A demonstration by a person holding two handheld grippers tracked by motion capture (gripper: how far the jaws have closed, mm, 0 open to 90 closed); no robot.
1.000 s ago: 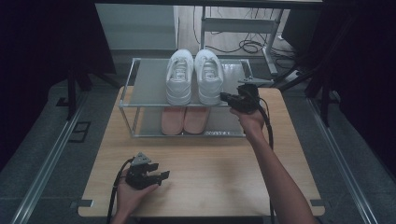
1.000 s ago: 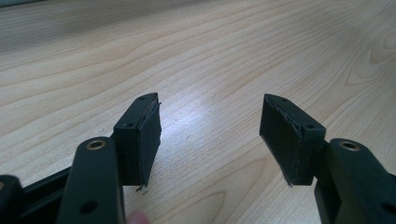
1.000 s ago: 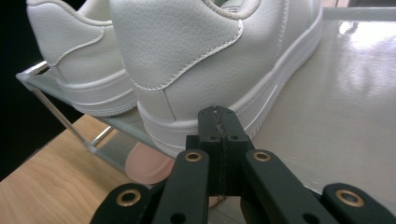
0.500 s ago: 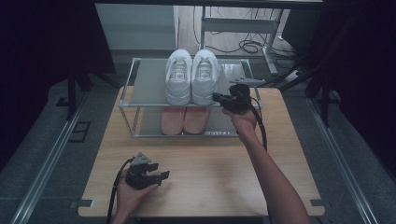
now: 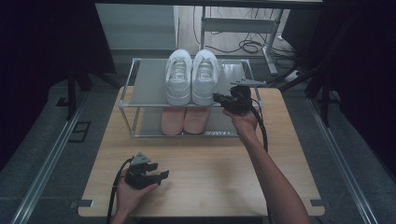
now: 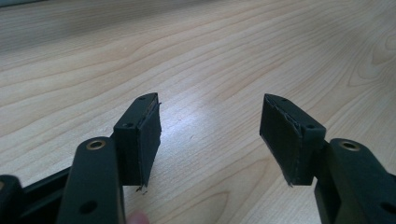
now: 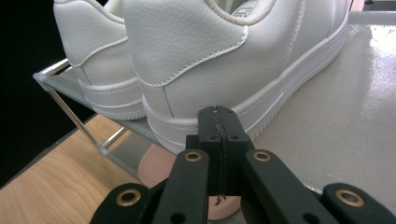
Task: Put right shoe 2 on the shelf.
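Pressing clenched jaws, pad against pad with nothing between, against the heel of the right white shoe point(image 7: 224, 60): right gripper point(image 7: 219, 126), at the near right corner of the rack's top shelf point(image 5: 149, 86). Sitting side by side on that shelf, toes pointing away, heels at the near edge: pair of white shoes, left white shoe point(image 5: 179, 81) touching its mate. Tucked directly underneath on the lower shelf: pair of pink shoes point(image 5: 183, 120). Resting low over the near left part of the wooden table point(image 5: 210, 158), well apart from the rack: left gripper point(image 5: 161, 176), jaws released and spread wide, bare tabletop showing between the pads point(image 6: 149, 135), nothing held.
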